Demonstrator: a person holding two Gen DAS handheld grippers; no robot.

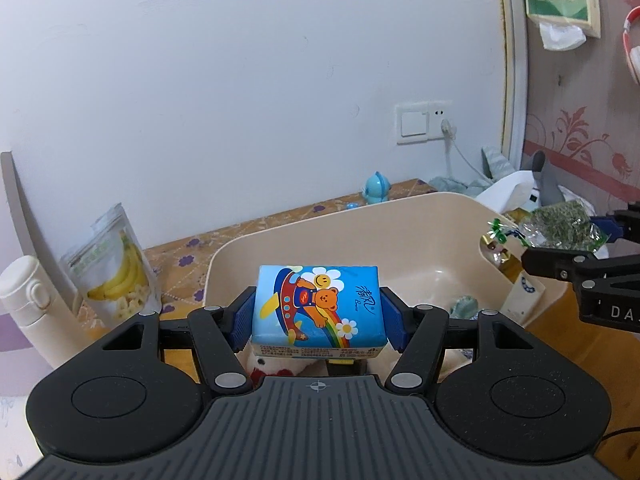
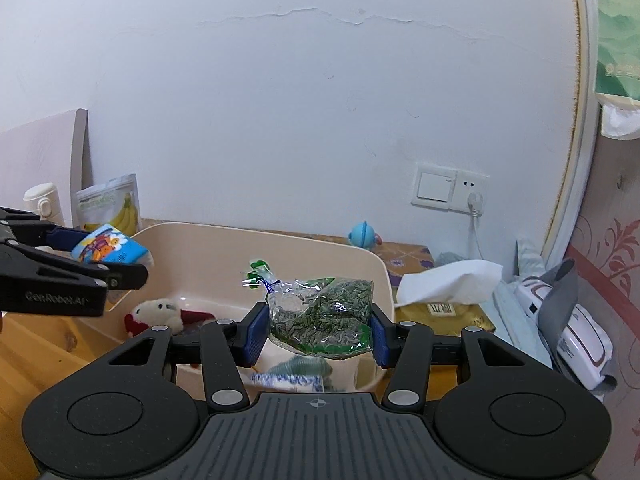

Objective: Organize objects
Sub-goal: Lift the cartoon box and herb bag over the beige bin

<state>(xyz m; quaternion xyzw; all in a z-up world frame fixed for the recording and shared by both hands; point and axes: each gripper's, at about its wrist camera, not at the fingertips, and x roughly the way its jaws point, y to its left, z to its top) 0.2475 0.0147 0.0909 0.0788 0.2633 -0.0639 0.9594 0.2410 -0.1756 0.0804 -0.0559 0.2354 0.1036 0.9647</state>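
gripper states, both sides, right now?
Left gripper: closed on the blue tissue pack, held above the beige bin.
Right gripper: closed on the clear bag of green seeds, also over the bin.

bright even indoor light | soft shadows | sharp focus | fisheye-curved edges

The left gripper [image 1: 318, 314] clamps a blue tissue pack [image 1: 318, 308] above the near rim of a beige bin [image 1: 304, 236]. At far right, the right gripper [image 1: 592, 236] holds a clear bag of green seeds [image 1: 560, 226] over the bin's right edge.
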